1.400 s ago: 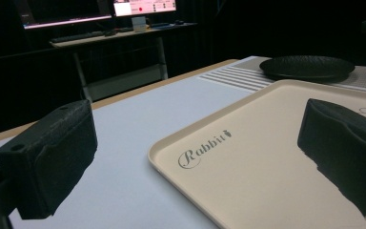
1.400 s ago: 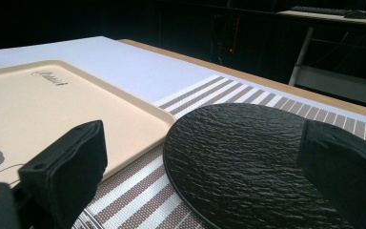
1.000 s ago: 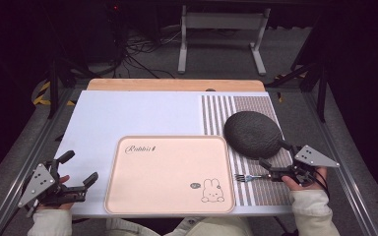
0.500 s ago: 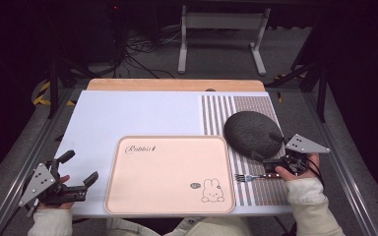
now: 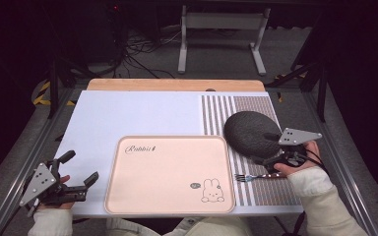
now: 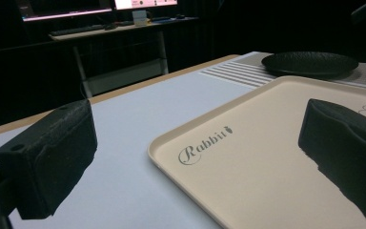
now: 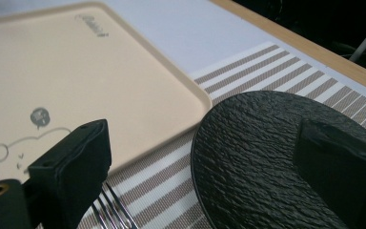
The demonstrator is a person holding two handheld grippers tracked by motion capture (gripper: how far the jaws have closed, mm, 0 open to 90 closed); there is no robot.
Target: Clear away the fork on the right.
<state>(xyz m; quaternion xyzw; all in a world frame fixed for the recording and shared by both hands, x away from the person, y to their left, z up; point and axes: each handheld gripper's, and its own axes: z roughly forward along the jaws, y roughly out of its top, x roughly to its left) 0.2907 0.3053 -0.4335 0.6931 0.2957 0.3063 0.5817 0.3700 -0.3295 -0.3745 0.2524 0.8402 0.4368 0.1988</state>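
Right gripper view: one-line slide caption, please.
Open right tool hovering over the textured black round plate's edge, silver metal fork below, beside the beige rectangular tray.

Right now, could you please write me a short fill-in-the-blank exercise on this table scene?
1. The word printed on the pink tray is ____.
2. The fork lies on the ____ placemat.
3. The dark plate sits to the ____ of the tray.
4. The jaws of the right gripper stand ____.

Missing words: Rabbit; striped; right; open

I'm reading "Rabbit" in script on the beige tray (image 5: 170,174), corner nearest my left gripper (image 5: 81,173). Nothing else is reading legibly.
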